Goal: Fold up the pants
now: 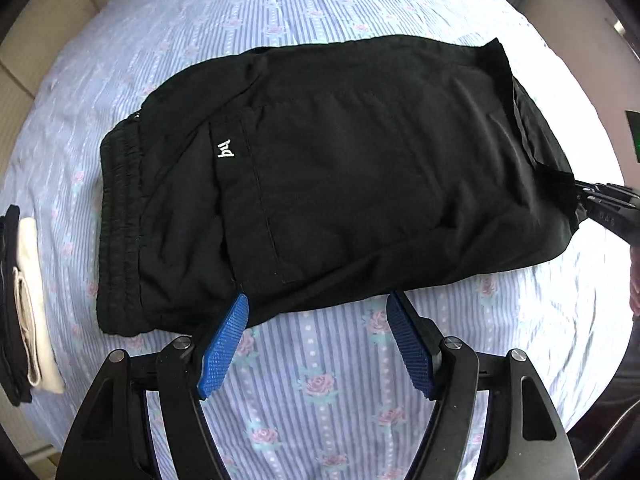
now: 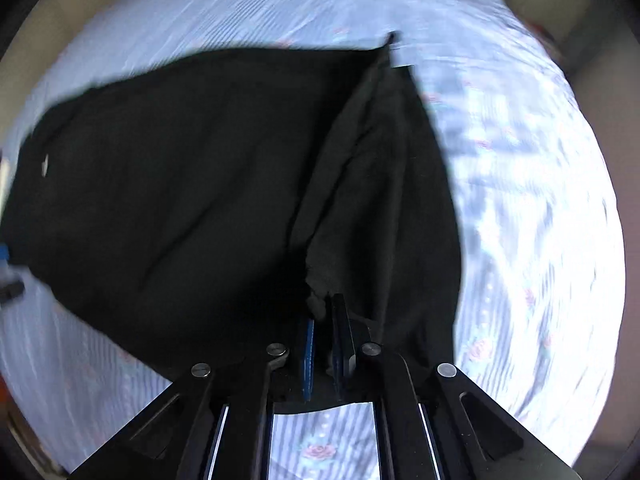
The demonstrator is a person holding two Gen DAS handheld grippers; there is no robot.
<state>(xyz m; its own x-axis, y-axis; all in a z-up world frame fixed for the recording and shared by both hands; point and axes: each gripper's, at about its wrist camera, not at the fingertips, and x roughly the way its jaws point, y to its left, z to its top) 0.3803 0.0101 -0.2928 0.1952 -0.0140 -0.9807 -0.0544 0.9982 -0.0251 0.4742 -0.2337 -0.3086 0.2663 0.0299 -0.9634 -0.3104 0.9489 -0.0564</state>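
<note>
Pants [image 1: 328, 184] folded flat on bed [image 1: 320, 380], waistband left | right gripper [image 2: 322, 336] jaws clamped on lifted leg-end corner (view blurred) | left gripper [image 1: 318, 340] jaws apart at near edge, gripping nothing | step: likely next fold | next: carry corner over toward waistband, left pinning.

The left wrist camera sits behind the left gripper [image 1: 318, 312], looking down, close to the black pants [image 1: 340, 176]. The right wrist camera looks along the right gripper [image 2: 322, 312], right up against them. Both show the pants and flowered bedsheet [image 1: 320, 400].
</note>
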